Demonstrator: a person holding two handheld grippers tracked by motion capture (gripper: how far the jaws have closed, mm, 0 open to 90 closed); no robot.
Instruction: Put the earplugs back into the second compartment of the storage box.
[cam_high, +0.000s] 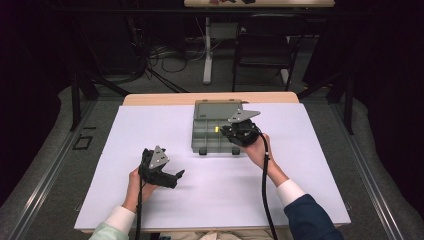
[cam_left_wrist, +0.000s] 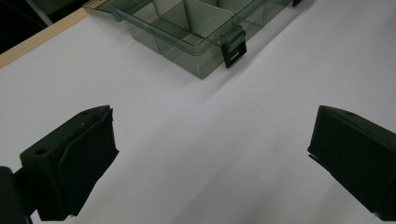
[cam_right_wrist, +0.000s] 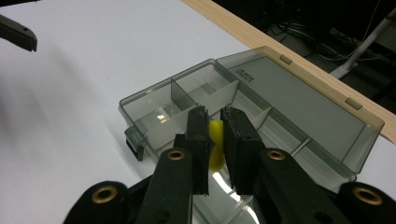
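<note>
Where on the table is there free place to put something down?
The white table cover is bare left of the compartment box, and in front of it between both hands. It is crowded at the box, where the right gripper holds a yellow piece.

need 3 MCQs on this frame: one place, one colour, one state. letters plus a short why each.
1. Where is the right gripper?
A. over the compartment box
B. at the table's near left corner
C. off the table

2. What colour is the small piece between its pads?
A. red
B. yellow
C. blue

3. How is the lid of the compartment box?
A. latched shut
B. taken off and lying beside the box
C. swung open, lying flat behind the box

Answers:
1 A, the high view shows it over the box's compartments.
2 B, the right gripper view shows a yellow piece pinched between the pads.
3 C, the lid lies back towards the table's far edge, still joined to the box.
</note>
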